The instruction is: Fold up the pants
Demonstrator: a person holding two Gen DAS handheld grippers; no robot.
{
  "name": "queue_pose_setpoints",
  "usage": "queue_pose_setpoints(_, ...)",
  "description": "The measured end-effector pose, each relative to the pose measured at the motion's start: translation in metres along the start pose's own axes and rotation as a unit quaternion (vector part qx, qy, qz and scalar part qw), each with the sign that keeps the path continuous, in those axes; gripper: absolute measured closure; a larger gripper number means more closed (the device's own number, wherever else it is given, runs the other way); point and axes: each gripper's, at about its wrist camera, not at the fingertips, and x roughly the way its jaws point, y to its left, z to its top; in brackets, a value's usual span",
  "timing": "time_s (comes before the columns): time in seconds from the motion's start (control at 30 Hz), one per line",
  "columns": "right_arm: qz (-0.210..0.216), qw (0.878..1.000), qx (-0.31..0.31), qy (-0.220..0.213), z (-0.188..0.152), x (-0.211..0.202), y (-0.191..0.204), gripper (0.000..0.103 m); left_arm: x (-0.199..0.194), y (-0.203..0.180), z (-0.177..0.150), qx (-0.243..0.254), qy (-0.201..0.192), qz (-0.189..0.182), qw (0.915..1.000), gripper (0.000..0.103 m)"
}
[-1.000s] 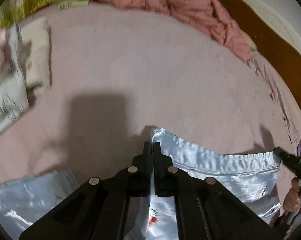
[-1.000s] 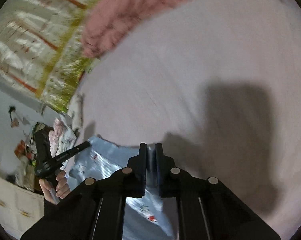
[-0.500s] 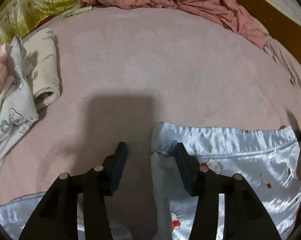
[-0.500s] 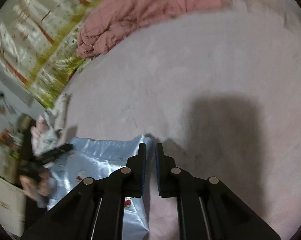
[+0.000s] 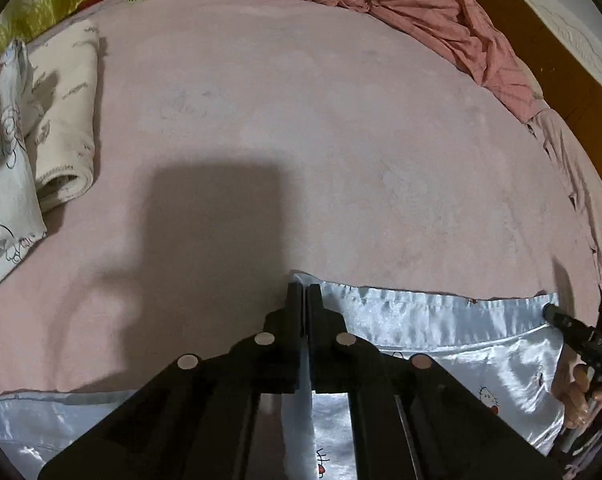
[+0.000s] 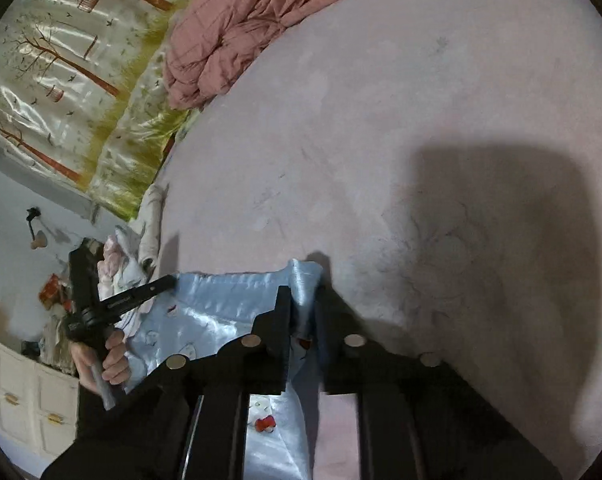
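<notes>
2 waistband corners of the pants (image 5: 441, 320) are gripped on the bed (image 5: 341, 140): the left gripper (image 5: 305, 296) jaws have just closed on 1, the right gripper (image 6: 303, 300) jaws pinch the other. Next, judged: lift both together, keeping the satin taut.

A pink bedsheet (image 5: 301, 120) fills most of both views, crossed by a dark blocky shadow. A rumpled pink quilt (image 6: 241, 28) lies at the top, a tree-printed curtain (image 6: 53, 60) upper left, a white cabinet (image 6: 25, 404) lower left, a wooden headboard (image 5: 561, 80) upper right.
</notes>
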Motion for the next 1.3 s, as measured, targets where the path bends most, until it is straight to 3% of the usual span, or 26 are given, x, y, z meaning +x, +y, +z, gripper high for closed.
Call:
queue_pose_setpoints(0.27, -0.020, 0.991, -0.066, -0.118, 0.004, -0.031, 0.021, 0.099, -0.014, -0.008, 0.001, 0.012, -0.058, -0.005, 0.9982, 0.101)
queue_pose_setpoints(0.37, -0.065, 0.982, -0.098, -0.149, 0.005, -0.035, 0.032, 0.099, -0.012, -0.006, 0.002, 0.013, -0.067, -0.004, 0.9977, 0.101)
queue_pose_setpoints(0.53, -0.129, 0.970, -0.138, -0.155, 0.001, -0.032, 0.047, 0.099, 0.008, -0.009, 0.002, 0.023, -0.051, 0.026, 0.9981, 0.100)
queue_pose_setpoints(0.67, -0.157, 0.970, -0.127, -0.139, 0.004, -0.025, 0.041, 0.098, 0.009, -0.014, -0.005, 0.042, -0.059, 0.060, 0.9956, 0.090)
queue_pose_setpoints(0.73, -0.166, 0.970, -0.118, -0.133, 0.004, -0.022, 0.035, 0.095, -0.015, -0.018, -0.014, 0.065, -0.112, 0.080, 0.9883, 0.080)
queue_pose_setpoints(0.8, -0.173, 0.967, -0.122, -0.142, 0.002, -0.025, 0.037, 0.094, -0.048, -0.022, -0.030, 0.088, -0.169, 0.096, 0.9769, 0.079)
queue_pose_setpoints(0.87, -0.163, 0.960, -0.136, -0.180, -0.005, -0.042, 0.045, 0.094, -0.087, -0.020, -0.053, 0.079, -0.219, 0.102, 0.9672, 0.079)
queue_pose_setpoints(0.97, -0.161, 0.948, -0.161, -0.221, -0.025, -0.070, 0.058, 0.083, -0.152, -0.013, -0.105, 0.056, -0.280, 0.101, 0.9530, 0.079)
queue_pose_setpoints(1.03, -0.157, 0.938, -0.172, -0.256, -0.043, -0.094, 0.073, 0.082, -0.186, -0.011, -0.141, 0.058, -0.305, 0.123, 0.9427, 0.076)
queue_pose_setpoints(1.1, -0.140, 0.937, -0.180, -0.264, -0.058, -0.115, 0.089, 0.082, -0.216, -0.010, -0.178, 0.058, -0.320, 0.160, 0.9321, 0.076)
queue_pose_setpoints(1.3, -0.090, 0.926, -0.226, -0.290, -0.140, -0.182, 0.140, 0.082, -0.278, -0.011, -0.280, 0.038, -0.355, 0.193, 0.9139, 0.076)
